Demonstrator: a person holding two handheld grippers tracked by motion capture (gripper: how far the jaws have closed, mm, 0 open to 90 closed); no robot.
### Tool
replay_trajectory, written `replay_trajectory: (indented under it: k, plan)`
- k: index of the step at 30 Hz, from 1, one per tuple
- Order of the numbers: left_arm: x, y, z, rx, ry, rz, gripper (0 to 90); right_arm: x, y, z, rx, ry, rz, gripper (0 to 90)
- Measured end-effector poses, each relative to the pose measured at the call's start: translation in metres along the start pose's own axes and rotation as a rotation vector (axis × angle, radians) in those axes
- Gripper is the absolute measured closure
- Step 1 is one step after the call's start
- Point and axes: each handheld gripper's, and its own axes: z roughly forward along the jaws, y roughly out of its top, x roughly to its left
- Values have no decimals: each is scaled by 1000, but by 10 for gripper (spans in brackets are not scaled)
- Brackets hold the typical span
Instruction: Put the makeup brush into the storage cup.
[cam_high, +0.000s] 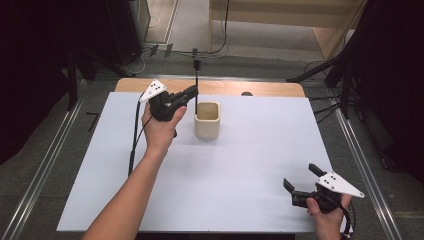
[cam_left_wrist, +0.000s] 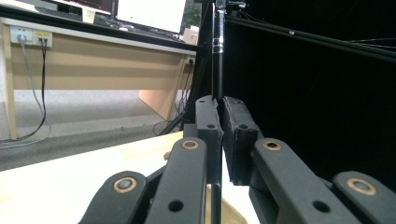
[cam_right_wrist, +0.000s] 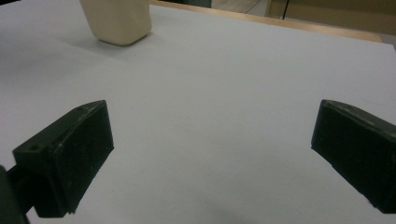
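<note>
Two hand-held grippers work over a bench covered by a white sheet. The left gripper, seen in the high view at the far left of the bench, has its fingers pressed together on a thin black rod, which stands upright with its lower end inside the cream square cup. In the left gripper view the rod rises straight between the two pads and continues below them toward the cup's rim. The cup stands on the sheet near the far middle of the bench, just beside the left gripper and well apart from the right one.

The right gripper rests at the near right corner of the bench, its fingers spread wide with nothing between them; in the right gripper view the cup appears beyond them at upper left. Each gripper carries a grey three-cornered plate marked with small dark dots. No brand, label or legible writing can be made out on the cup, the rod or the grippers; the wall sockets in the left gripper view bear small yellow tags too blurred to read.
</note>
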Motion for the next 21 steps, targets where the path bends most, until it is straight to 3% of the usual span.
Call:
replay_trajectory:
  k: [14,21]
  plan:
    - [2,-7,13,-15,3,-37,868,-1,0,0,0,2,-1,0]
    - [3,-13,20,-1,13,-36,868,0,0,0,-1,3,0,0]
